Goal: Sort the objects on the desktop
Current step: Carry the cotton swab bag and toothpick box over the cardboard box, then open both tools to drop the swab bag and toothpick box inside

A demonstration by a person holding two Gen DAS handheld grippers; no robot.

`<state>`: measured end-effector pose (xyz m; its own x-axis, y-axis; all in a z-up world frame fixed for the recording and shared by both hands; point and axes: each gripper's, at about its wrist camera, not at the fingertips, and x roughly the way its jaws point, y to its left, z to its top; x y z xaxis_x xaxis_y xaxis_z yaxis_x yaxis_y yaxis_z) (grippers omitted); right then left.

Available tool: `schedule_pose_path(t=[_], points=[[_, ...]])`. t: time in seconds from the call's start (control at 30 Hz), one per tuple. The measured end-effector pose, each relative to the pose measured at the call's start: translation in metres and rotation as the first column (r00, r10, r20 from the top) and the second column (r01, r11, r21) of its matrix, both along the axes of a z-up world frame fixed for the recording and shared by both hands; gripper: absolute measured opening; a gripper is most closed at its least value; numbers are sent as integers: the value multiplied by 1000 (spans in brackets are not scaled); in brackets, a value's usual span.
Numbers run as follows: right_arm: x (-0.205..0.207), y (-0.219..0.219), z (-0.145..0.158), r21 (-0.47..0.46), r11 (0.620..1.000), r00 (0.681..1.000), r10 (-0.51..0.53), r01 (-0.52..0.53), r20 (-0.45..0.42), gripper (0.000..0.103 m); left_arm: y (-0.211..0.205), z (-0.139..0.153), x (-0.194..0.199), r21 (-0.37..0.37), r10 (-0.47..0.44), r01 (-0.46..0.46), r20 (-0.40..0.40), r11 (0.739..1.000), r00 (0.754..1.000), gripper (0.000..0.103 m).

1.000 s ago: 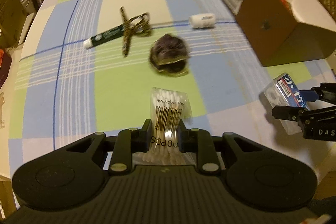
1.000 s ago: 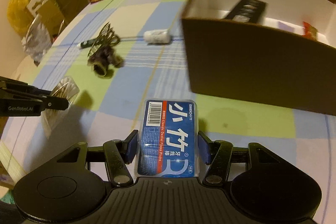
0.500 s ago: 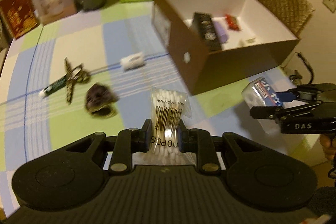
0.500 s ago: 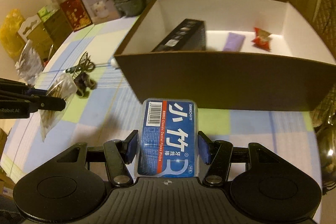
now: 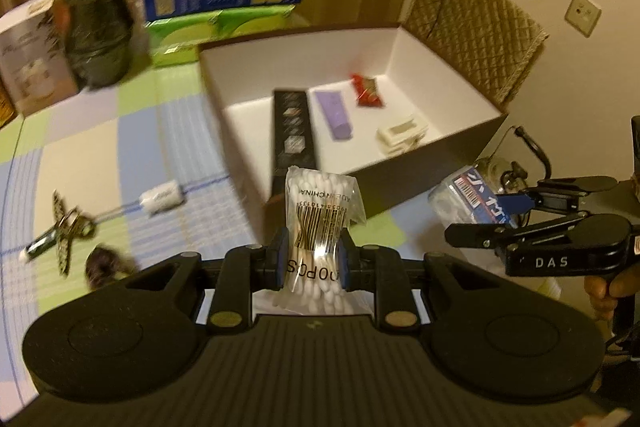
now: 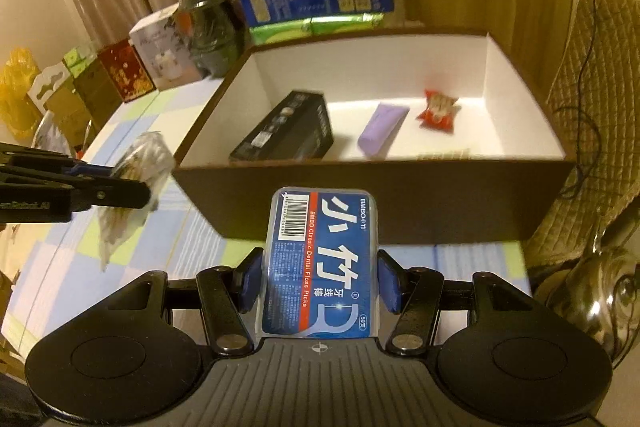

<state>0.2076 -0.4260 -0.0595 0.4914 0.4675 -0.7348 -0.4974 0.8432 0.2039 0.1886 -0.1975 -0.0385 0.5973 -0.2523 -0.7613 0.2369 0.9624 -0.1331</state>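
My left gripper (image 5: 311,259) is shut on a clear bag of cotton swabs (image 5: 318,211), held above the table just before the near wall of the open brown box (image 5: 400,183). My right gripper (image 6: 320,277) is shut on a blue box of dental floss picks (image 6: 322,259), held before the box's front wall (image 6: 380,199). The box holds a black carton (image 6: 288,133), a purple tube (image 6: 382,131), a red snack packet (image 6: 438,109) and a white item (image 5: 402,137). The right gripper with the floss box (image 5: 476,199) shows in the left wrist view, the left gripper with its bag (image 6: 132,183) in the right wrist view.
On the checked tablecloth (image 5: 120,155) lie a small white roll (image 5: 162,199), scissors over a dark tube (image 5: 64,231) and a dark hair tie (image 5: 106,261). Boxes and a dark wrapped jar (image 5: 96,19) stand at the table's back. A quilted chair (image 5: 476,31) is behind the box.
Both grippers have risen and swung toward the brown box, carrying their items; the box's inside has come into view. Neither grip has changed.
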Motion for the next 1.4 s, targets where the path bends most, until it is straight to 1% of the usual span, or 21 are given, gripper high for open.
schedule_pose_path(t=[0.2, 0.33, 0.57, 0.77, 0.97, 1.4], points=[[24, -14, 22, 11, 1000, 998, 14, -15, 68, 55, -31, 8, 28, -11, -22, 22, 37, 1000, 999, 19], [43, -20, 33, 20, 999, 994, 25, -27, 102, 55, -45, 12, 47, -15, -14, 15, 53, 1000, 998, 19], [83, -25, 38, 15, 999, 992, 26, -28, 124, 55, -64, 8, 85, 6, 3, -4, 53, 1000, 999, 19], [116, -23, 33, 6, 1000, 992, 17, -18, 122, 55, -75, 1, 119, 35, 20, -21, 40, 999, 999, 20], [139, -20, 15, -24, 1000, 996, 16, -14, 83, 55, -84, -19, 147, 55, 20, -19, -19, 998, 1000, 20], [162, -20, -12, -57, 998, 1000, 16, -15, 17, 55, -96, -60, 174, 114, 18, -4, -123, 993, 992, 20]])
